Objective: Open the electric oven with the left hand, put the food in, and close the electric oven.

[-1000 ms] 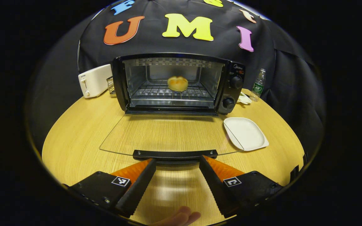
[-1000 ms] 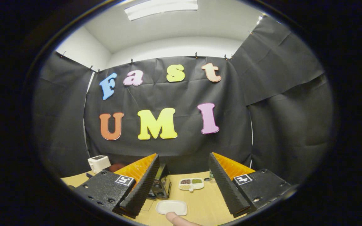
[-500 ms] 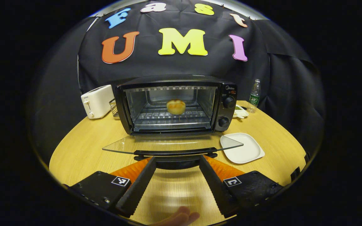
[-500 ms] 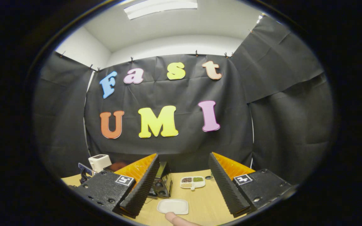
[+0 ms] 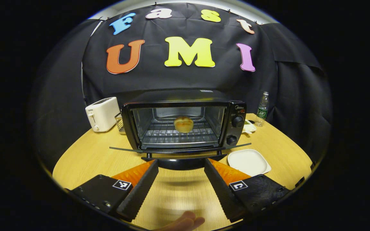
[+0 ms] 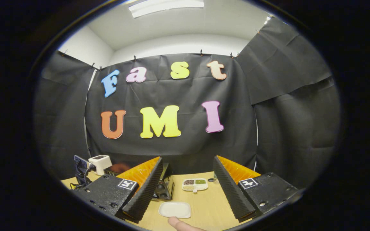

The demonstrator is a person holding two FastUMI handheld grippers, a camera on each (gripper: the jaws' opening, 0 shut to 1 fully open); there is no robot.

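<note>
Both claws released | left claw (image 5: 181, 166) just under oven door handle (image 5: 181, 158) | bun (image 5: 183, 124) inside oven (image 5: 185, 123)

Tabletop (image 5: 85, 157): pale wood-grain laminate, smooth, soft sheen. Electric oven (image 5: 185, 123): glossy black casing; shiny bare metal inside, wire rack (image 5: 175, 131) bright metal. Oven door (image 5: 180, 150): clear glass, seen edge-on, with glossy black plastic handle (image 5: 181, 162). Knobs (image 5: 237, 121) black plastic, slight gloss. Bun (image 5: 183, 124): golden crust, slight shine. Plate (image 5: 248, 161): white, smooth, matt-looking. Toaster (image 5: 103, 114): white plastic, smooth. Bottle (image 5: 262, 108): clear plastic. Left tongs (image 5: 180, 184): inner faces ribbed, bodies matt. Right tongs (image 6: 186, 189): same ribbed faces. Divided tray (image 6: 195, 185): white, smooth. Booth wall (image 6: 284, 106): black cloth, matt, creased.
</note>
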